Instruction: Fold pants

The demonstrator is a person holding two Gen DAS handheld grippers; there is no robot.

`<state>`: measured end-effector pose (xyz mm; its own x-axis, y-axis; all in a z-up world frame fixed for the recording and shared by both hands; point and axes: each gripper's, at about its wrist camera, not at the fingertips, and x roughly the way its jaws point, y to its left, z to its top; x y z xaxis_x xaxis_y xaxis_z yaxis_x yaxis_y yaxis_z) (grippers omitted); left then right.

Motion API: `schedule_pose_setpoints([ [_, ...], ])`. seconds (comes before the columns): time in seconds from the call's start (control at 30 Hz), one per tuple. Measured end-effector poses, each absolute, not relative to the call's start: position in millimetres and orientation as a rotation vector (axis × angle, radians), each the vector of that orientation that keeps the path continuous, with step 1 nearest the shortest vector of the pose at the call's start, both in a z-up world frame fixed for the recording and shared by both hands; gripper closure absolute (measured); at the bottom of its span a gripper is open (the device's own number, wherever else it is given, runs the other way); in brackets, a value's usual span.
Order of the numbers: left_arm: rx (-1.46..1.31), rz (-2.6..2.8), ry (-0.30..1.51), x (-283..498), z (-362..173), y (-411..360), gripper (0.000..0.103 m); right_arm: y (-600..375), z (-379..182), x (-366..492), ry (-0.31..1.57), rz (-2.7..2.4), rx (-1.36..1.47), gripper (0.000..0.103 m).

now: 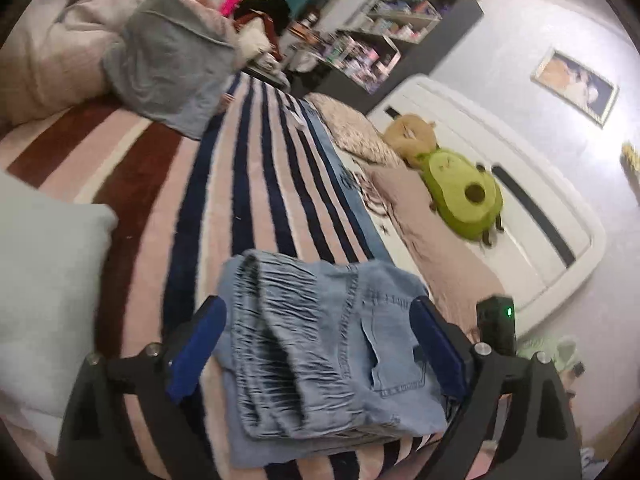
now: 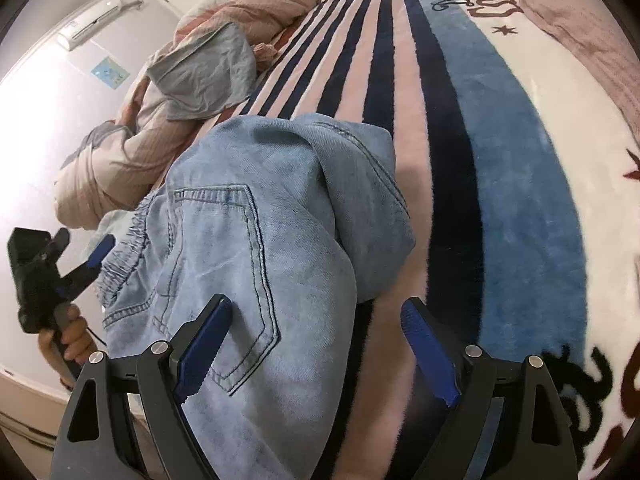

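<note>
Light blue denim pants (image 1: 320,344) lie folded in a bundle on the striped blanket (image 1: 248,184), elastic waistband and back pocket up. My left gripper (image 1: 320,344) is open, its blue pads on either side of the bundle, holding nothing. In the right wrist view the pants (image 2: 256,240) fill the left centre. My right gripper (image 2: 316,348) is open; its left pad rests over the denim near the pocket and its right pad is over the blanket (image 2: 440,120). The left gripper (image 2: 80,264) shows at the far left, held by a hand.
A light cushion (image 1: 44,280) lies left of the pants. A grey garment (image 1: 168,64) and a rumpled duvet (image 1: 52,60) are at the far end of the bed. A green avocado plush (image 1: 460,192) and a brown plush lean by the white headboard (image 1: 520,184).
</note>
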<state>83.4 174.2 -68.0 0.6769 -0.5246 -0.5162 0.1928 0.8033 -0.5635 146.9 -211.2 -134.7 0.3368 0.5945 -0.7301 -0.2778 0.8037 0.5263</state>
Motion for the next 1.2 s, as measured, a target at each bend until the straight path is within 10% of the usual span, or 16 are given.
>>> schedule_pose_setpoints([
  [0.53,-0.509,-0.375,1.029,117,-161,157,0.008,-203,-152,146,1.129,0.644,0.346,0.018],
  [0.63,-0.487,-0.372,1.038,117,-162,150,0.009,-200,-152,146,1.138,0.681,0.363,0.03],
  [0.73,-0.512,-0.405,1.06,119,-159,141,0.039,-193,-150,142,1.145,0.7,0.356,0.046],
  [0.93,-0.476,-0.377,1.03,113,-143,131,0.064,-179,-131,131,1.094,0.675,0.249,0.07],
  [1.2,-0.395,-0.316,0.874,87,-85,138,0.072,-149,-85,119,1.03,0.689,0.164,0.089],
])
